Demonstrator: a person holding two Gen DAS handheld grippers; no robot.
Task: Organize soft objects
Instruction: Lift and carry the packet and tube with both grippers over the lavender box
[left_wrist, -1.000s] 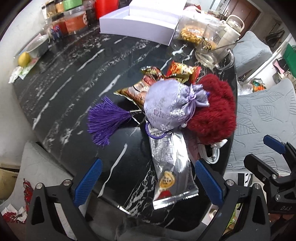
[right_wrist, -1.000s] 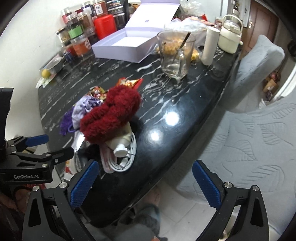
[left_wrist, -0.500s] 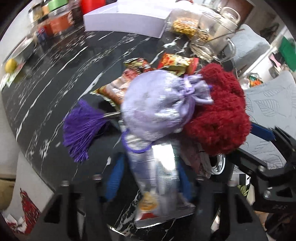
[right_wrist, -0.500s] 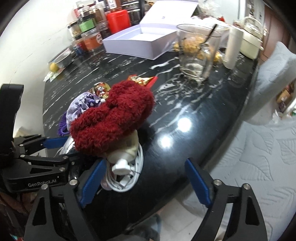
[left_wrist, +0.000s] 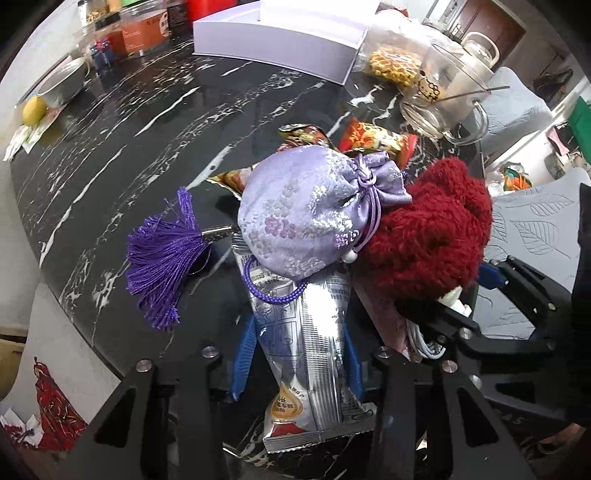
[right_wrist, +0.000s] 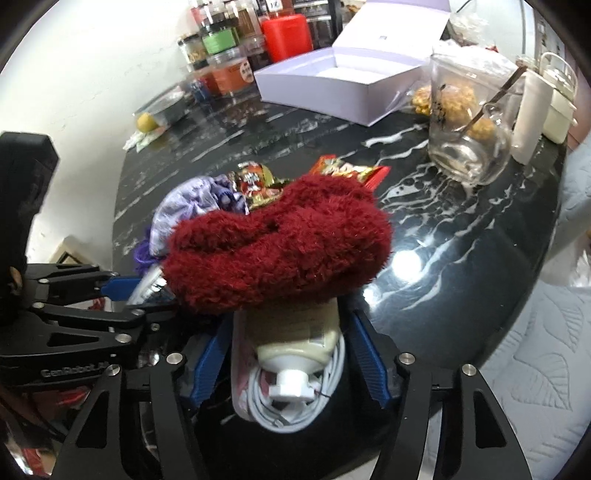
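- Black white-veined marble table (left_wrist: 155, 122).
- On it: open white box (right_wrist: 343, 79), glass jar (right_wrist: 465, 147), snack packets (left_wrist: 373, 138), silver pouch (left_wrist: 314, 354).
- At the far edge: spice jars (right_wrist: 221, 62), apparently a lemon (left_wrist: 33, 109).

Near the table's front edge we see a pile of soft goods. A lilac brocade drawstring pouch (left_wrist: 306, 218), floral pattern, lies on its side w/ tied neck toward the dark red fuzzy knit piece (left_wrist: 428, 236) touching it on the right. Its purple tassel (left_wrist: 162, 254) fans out left on the marble. Under the pouch, a silver foil sachet (left_wrist: 310, 354) points toward us. Red fuzzy piece sits atop a cream tube (right_wrist: 299, 336) & coiled white cable (right_wrist: 295, 410).
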